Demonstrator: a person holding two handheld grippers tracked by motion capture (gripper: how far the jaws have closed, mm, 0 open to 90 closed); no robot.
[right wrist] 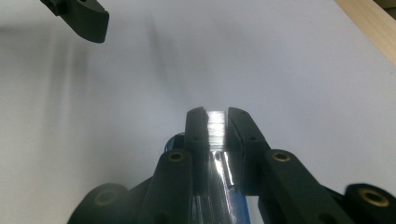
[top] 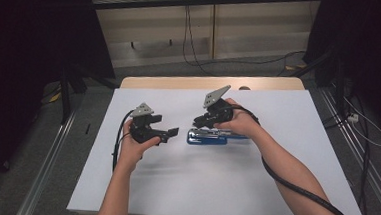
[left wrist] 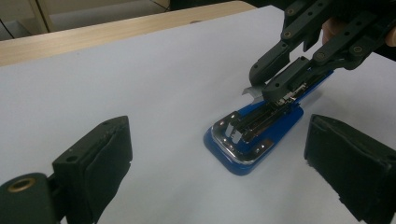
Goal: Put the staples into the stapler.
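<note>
The right tongs [left wrist: 275,79] clamp a shiny staple strip [right wrist: 216,128] over the opened blue stapler [left wrist: 254,135] (left tongs [top: 169,133] apart); a tilt could jam it.

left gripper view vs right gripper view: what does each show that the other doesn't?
Left gripper view: the blue stapler's base with its metal plate, the open magazine, and the right tool gripping its metal strip; the left tool's jaws stand wide open. Right gripper view: a close look at the shiny strip clamped between the right tool's jaws. Both: the stapler, the white table and its wooden edge.
</note>
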